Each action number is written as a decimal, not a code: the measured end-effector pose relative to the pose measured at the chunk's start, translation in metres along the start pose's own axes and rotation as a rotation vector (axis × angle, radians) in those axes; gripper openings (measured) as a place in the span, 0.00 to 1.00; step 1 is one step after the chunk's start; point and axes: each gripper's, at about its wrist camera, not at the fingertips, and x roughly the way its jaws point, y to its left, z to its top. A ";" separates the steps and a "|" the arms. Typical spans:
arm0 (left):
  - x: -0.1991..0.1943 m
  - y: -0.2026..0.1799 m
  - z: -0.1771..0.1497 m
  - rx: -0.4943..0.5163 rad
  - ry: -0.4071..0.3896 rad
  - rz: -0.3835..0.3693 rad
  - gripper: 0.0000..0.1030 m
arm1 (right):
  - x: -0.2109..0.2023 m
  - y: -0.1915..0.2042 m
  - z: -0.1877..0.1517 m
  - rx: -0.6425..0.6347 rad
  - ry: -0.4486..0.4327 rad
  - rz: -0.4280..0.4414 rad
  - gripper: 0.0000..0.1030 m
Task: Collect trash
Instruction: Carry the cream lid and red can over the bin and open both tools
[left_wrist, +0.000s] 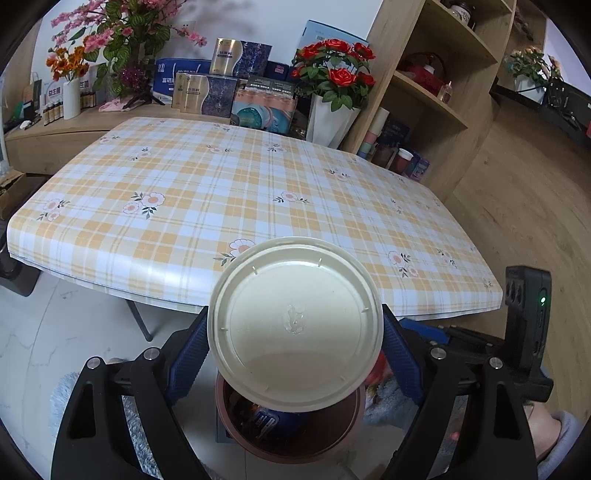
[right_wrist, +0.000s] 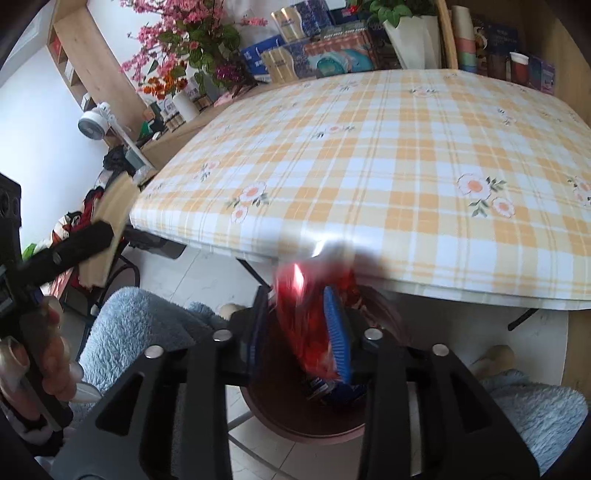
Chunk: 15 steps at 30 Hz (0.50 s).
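My left gripper (left_wrist: 295, 328) is shut on a cream disposable bowl (left_wrist: 295, 325), held bottom toward the camera just above a brown round trash bin (left_wrist: 332, 439) on the floor. The bin holds blue wrappers (left_wrist: 273, 421). In the right wrist view my right gripper (right_wrist: 301, 325) is shut on a shiny red snack wrapper (right_wrist: 303, 325), blurred, held over the same brown bin (right_wrist: 295, 424) with blue packaging (right_wrist: 328, 391) inside.
The table with a yellow plaid floral cloth (left_wrist: 221, 192) stands just beyond the bin, its front edge (right_wrist: 369, 273) overhanging. Boxes and flower vases (left_wrist: 332, 96) line the far side, a wooden shelf (left_wrist: 436, 92) stands at right. The person's fluffy blue slippers (right_wrist: 136, 321) flank the bin.
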 end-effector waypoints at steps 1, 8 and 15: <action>0.001 -0.001 0.000 0.003 0.003 0.001 0.81 | -0.003 -0.001 0.001 0.002 -0.008 0.000 0.38; 0.005 -0.005 -0.004 0.020 0.017 0.006 0.81 | -0.028 -0.005 0.012 -0.004 -0.119 -0.052 0.85; 0.010 -0.015 -0.008 0.058 0.036 -0.001 0.81 | -0.050 -0.011 0.026 -0.013 -0.213 -0.159 0.94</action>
